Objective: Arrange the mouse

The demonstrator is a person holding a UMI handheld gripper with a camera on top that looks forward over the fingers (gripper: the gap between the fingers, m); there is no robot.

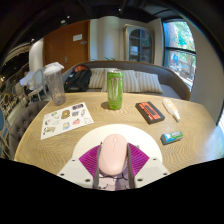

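Note:
A pale pink computer mouse (112, 154) sits between my gripper's (112, 160) two fingers, whose purple pads (91, 157) press on its left and right sides. It is held above the near part of a round tan wooden table (110, 125). The mouse's rear end is hidden down between the fingers.
On the table stand a green bottle (115, 89), a clear lidded cup (55, 84), a printed sheet (66, 119), a black and red box (150, 111), a white tube (172, 109) and a small teal item (172, 137). A sofa (140, 78) and window lie beyond.

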